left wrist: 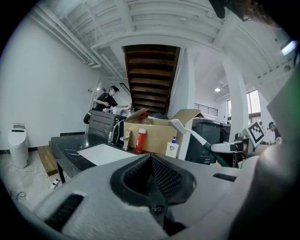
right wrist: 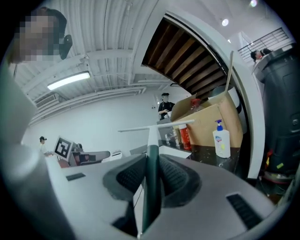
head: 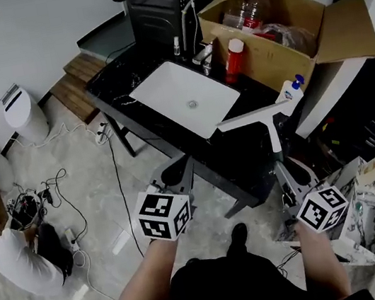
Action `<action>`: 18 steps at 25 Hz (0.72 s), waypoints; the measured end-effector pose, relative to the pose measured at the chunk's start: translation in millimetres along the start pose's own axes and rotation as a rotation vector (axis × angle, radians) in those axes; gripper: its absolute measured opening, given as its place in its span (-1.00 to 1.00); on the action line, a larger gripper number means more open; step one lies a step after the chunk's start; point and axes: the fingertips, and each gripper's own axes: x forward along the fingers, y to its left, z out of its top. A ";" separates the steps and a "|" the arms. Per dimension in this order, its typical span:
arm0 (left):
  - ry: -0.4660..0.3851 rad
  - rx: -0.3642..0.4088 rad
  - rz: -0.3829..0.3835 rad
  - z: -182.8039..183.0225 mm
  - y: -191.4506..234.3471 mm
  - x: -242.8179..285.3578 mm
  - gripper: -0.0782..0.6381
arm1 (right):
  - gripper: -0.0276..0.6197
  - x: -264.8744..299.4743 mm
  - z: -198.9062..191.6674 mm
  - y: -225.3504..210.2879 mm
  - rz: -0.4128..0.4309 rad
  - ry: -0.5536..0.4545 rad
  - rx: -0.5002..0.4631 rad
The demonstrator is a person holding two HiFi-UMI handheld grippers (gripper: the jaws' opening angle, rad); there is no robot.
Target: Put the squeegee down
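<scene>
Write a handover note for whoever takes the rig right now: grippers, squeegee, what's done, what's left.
Right gripper: shut on the handle of the squeegee, blade up, held in the air by the right end of the black counter, right of the white sink.
Left gripper: shut, empty, low in front of the counter.
Done: squeegee is in hand.
Left: lower it onto bare counter, open the right gripper, back away.

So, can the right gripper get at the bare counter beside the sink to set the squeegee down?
Probably yes. The right gripper, shut on the squeegee, hangs over the near corner of the counter, and the dark stretch below it looks bare. The pump bottle and cardboard box stand further back.
</scene>
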 end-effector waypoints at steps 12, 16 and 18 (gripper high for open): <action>-0.013 -0.010 0.167 20.6 -6.8 69.2 -0.76 | -0.63 48.6 17.6 -79.3 0.167 0.076 0.014; -0.012 -0.018 0.174 19.9 -12.9 86.9 -0.77 | -0.63 54.7 12.6 -101.0 0.170 0.097 0.025; 0.000 -0.019 0.169 16.5 -13.2 93.5 -0.77 | -0.63 58.4 8.8 -107.6 0.163 0.109 0.035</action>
